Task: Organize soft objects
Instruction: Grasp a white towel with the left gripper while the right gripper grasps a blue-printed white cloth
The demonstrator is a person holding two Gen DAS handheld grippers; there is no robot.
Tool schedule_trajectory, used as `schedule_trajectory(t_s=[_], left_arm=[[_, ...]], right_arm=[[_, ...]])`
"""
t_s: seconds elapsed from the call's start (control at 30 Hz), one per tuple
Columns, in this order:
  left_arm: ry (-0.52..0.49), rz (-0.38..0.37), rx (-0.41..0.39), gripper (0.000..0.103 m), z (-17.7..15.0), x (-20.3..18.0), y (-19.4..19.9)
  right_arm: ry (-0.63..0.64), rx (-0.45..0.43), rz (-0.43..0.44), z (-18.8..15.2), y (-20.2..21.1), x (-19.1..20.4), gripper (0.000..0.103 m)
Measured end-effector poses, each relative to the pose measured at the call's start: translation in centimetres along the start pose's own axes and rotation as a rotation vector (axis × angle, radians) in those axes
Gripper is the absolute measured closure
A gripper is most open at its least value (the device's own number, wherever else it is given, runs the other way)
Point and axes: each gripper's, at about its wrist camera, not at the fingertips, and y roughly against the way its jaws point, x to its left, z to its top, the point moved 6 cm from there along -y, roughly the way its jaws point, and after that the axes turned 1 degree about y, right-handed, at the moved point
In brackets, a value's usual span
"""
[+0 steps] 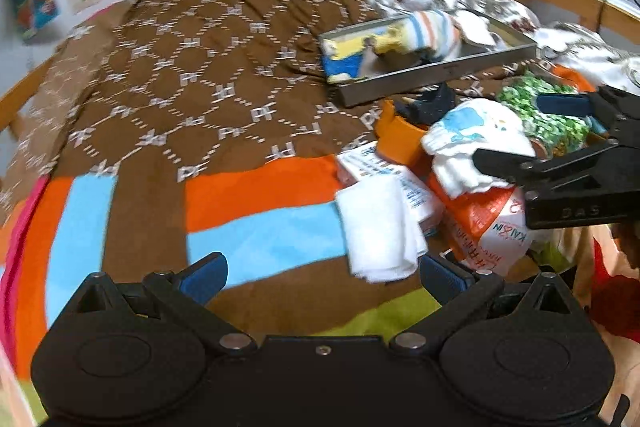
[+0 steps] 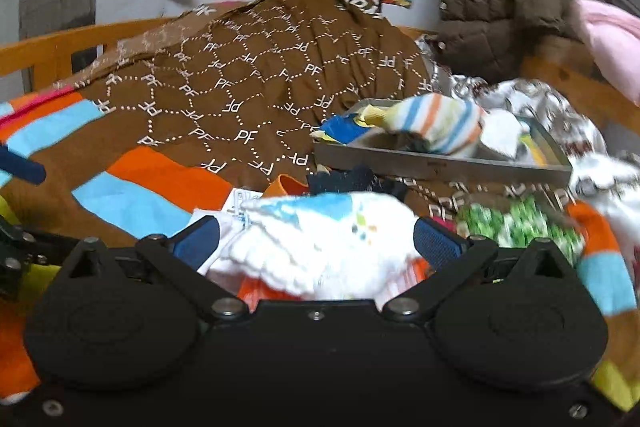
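Two grippers are working over a brown patterned blanket (image 1: 208,39). The left gripper (image 1: 320,273), at the frame's bottom, is spreading its fingers wide, gripping nothing. The right gripper (image 2: 316,239) is also standing released, its blue pads flanking a white-and-blue sock (image 2: 320,235) at lower centre. A striped sock (image 2: 436,129) is lying in the grey tray (image 2: 440,163), right of centre.

White sock (image 2: 320,247) (blue print) between spread tongs (image 2: 316,239).

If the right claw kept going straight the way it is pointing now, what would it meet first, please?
Most likely the white sock with blue print, already lying between the open fingers of the right claw; beyond it lie dark fabric and the grey tray, though depth is unclear.
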Motion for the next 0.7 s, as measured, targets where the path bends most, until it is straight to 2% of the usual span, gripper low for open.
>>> schedule_trajectory(t_s=[0.07,0.2,0.3,0.6,0.7], left_arm=[[-0.027,-0.042,0.011,0.001,0.9,-0.4,-1.0],[-0.052,-0.120,0.022,0.005,2.0,-1.6,-3.8],[-0.040,-0.161,0.052,0.011,2.0,-1.7,-5.9],[0.102,-0.229,0.128,0.031,0.9,0.2,-9.1],[0.128,-0.265,0.129,0.040,1.0,0.2,-9.1]], right_arm=[[0.010,0.009,0.005,0.3,-0.9,-0.1,0.001],[-0.001,0.049,0.039,0.3,-2.5,0.0,0.016],[-0.006,0.069,0.033,0.0,-3.3,-0.6,0.022],[-0.003,0.125,0.039,-1.5,-5.3,-1.7,0.024],[0.003,0.143,0.043,-1.8,-6.0,-1.3,0.030]])
